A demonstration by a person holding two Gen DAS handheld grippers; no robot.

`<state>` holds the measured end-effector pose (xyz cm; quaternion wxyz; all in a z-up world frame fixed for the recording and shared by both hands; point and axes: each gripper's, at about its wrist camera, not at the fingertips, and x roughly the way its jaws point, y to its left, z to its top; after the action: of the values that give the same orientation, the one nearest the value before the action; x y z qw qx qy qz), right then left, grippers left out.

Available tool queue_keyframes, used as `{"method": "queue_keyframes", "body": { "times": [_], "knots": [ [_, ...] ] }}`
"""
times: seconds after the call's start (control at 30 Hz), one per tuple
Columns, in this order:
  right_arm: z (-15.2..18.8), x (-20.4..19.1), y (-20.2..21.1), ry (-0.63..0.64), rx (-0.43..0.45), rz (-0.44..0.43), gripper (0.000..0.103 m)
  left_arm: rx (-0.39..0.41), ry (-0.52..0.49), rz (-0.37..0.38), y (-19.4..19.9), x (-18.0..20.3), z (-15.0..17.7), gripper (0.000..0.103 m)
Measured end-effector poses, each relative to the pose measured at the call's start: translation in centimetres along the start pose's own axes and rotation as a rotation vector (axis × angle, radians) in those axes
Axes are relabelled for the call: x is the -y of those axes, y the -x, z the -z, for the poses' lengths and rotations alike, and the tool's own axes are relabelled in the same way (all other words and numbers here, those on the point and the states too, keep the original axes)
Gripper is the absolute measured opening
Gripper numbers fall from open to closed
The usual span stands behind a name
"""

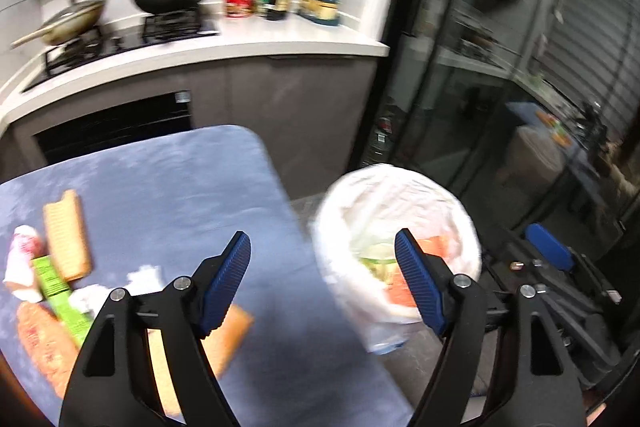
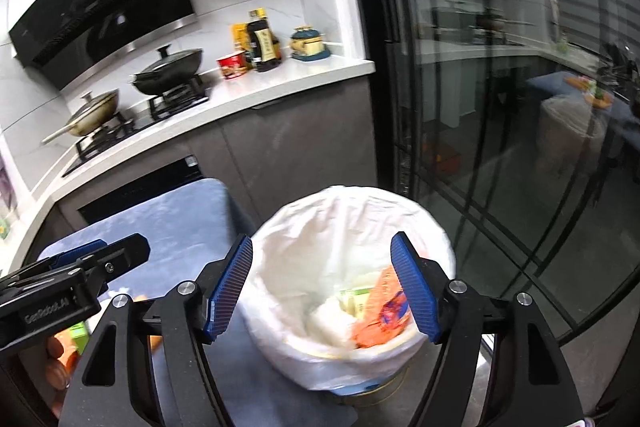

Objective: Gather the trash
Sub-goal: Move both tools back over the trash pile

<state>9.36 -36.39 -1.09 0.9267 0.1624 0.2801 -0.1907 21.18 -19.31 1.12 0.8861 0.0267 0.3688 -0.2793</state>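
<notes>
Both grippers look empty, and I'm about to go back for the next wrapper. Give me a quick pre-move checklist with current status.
1. Right gripper empty, jaws apart: ok.
2. Left gripper empty, jaws apart: ok.
3. Lined trash bin upright, mouth open, room left: ok.
4. Trash left on the blue table: green packet, tan wrapper, others: ok.
5. Grippers apart from each other: ok.
6. Green packet free to lift, not pinned by its neighbours: cannot tell, left view blurred.

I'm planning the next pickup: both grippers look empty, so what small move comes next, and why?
Probably swing the left gripper left and down toward the wrappers on the blue table. Its jaws are open and empty, trash remains there, and the right gripper hangs open over the lined bin.
</notes>
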Motion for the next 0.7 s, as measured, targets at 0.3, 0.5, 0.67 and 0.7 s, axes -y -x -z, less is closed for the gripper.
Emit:
{"method": "queue_keyframes", "body": {
  "times": [0.3,0.5,0.67,0.7],
  "knots": [
    [1.3,-6.4,1.9,0.062,-0.008,-0.095,0.072,0.01,0.125,-0.197,5.0,-8.9,2.2,0.072],
    [3.1,-10.8,2.1,0.101,-0.045,-0.161,0.072,0.003,0.208,-0.315,7.9,-15.4,4.9,0.076],
    [5.1,-15.1,1.4,0.149,-0.094,-0.212,0.073,0.014,0.262,-0.369,9.6,-19.3,7.1,0.089],
    [5.5,-15.9,1.2,0.159,-0.106,-0.222,0.073,0.01,0.274,-0.375,9.8,-20.0,7.5,0.089]
  ]
}}
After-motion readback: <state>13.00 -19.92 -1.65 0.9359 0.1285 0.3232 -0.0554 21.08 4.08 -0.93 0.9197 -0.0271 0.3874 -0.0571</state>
